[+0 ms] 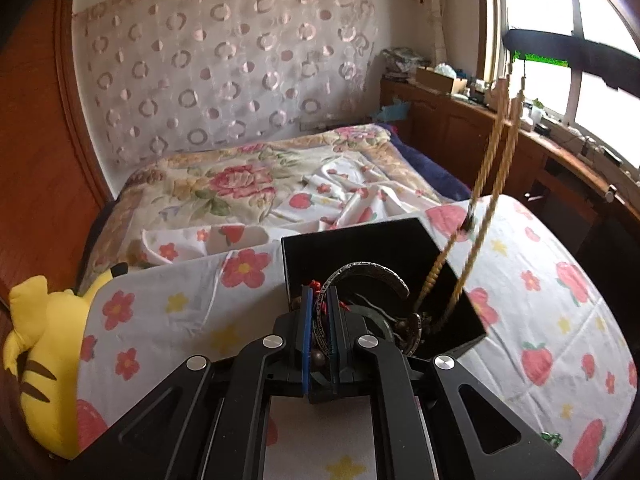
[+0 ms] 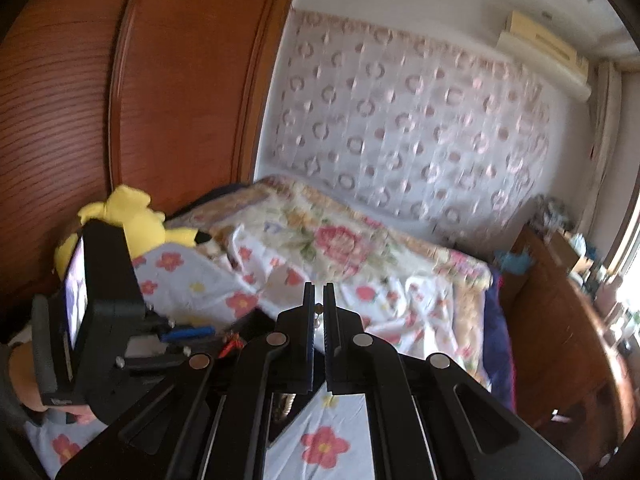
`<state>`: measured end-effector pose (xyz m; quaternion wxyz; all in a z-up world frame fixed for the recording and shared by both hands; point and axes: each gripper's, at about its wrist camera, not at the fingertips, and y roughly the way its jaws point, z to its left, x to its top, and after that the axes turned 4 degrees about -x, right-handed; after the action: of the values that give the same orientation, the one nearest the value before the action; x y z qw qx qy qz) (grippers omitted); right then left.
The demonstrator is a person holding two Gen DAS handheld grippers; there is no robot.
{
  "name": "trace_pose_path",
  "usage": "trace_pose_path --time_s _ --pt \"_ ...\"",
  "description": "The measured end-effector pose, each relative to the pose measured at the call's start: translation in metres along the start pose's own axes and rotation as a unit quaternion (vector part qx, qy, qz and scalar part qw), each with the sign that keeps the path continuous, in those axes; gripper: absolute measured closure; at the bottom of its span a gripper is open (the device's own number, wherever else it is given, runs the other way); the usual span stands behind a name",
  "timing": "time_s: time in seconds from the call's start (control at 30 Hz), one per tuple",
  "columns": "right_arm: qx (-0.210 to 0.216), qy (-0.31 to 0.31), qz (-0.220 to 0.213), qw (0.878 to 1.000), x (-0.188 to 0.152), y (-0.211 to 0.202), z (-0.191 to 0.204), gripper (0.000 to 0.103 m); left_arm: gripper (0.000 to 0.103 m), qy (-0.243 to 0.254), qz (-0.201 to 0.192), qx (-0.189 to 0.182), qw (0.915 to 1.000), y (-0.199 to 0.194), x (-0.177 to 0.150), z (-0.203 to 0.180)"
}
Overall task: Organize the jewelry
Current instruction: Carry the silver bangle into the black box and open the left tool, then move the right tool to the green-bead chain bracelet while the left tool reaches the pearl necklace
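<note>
A black open jewelry box (image 1: 400,248) sits on the flowered bedsheet. My left gripper (image 1: 320,300) is shut on an engraved silver bangle (image 1: 372,272) with red thread, held over the box's near edge. More dark jewelry (image 1: 408,324) lies inside the box. A gold chain (image 1: 492,184) hangs in two strands from my right gripper (image 1: 560,50), which shows dark at the upper right, down into the box. In the right wrist view my right gripper (image 2: 319,292) is shut on the chain's small links (image 2: 318,312). The left gripper's body (image 2: 100,320) shows at the left there.
A yellow plush toy (image 1: 36,344) lies at the bed's left edge by the wooden wardrobe (image 2: 160,100). A floral quilt (image 1: 240,176) is crumpled behind the box. A wooden cabinet (image 1: 460,120) with clutter runs under the window on the right.
</note>
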<state>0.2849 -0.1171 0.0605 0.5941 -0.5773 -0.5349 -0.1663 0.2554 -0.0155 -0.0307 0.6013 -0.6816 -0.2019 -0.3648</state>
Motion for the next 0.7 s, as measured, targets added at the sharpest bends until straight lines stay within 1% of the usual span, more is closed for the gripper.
trace_pose_path --time_s 0.17,0.3,0.47,0.57,0.6,0.63,0.7 --pt "0.018 0.025 0.034 0.999 -0.028 0.023 0.001 0.098 0.096 -0.006 0.004 0.002 1.0 0.008 -0.001 0.001" --pt "0.032 0.048 0.049 0.997 -0.037 0.034 0.0 0.098 0.094 -0.006 0.003 -0.002 1.0 0.009 -0.001 0.001" --pt "0.041 0.057 0.053 0.996 -0.04 0.037 0.004 0.097 0.094 -0.003 -0.007 -0.001 1.0 0.003 0.001 -0.004" --pt "0.045 0.059 0.051 0.996 -0.041 0.035 0.005 0.097 0.09 -0.002 -0.012 0.001 0.9999 -0.002 0.001 -0.006" --pt "0.047 0.059 0.049 0.996 -0.041 0.033 0.004 0.096 0.087 -0.001 -0.014 0.0 0.9999 -0.005 0.0 -0.007" --pt "0.049 0.058 0.048 0.996 -0.041 0.031 0.005 0.092 0.085 -0.001 -0.015 -0.001 0.9999 -0.006 -0.001 -0.007" --pt "0.051 0.055 0.043 0.996 -0.041 0.026 0.007 0.089 0.082 -0.001 -0.019 -0.003 0.9998 -0.009 -0.003 -0.008"
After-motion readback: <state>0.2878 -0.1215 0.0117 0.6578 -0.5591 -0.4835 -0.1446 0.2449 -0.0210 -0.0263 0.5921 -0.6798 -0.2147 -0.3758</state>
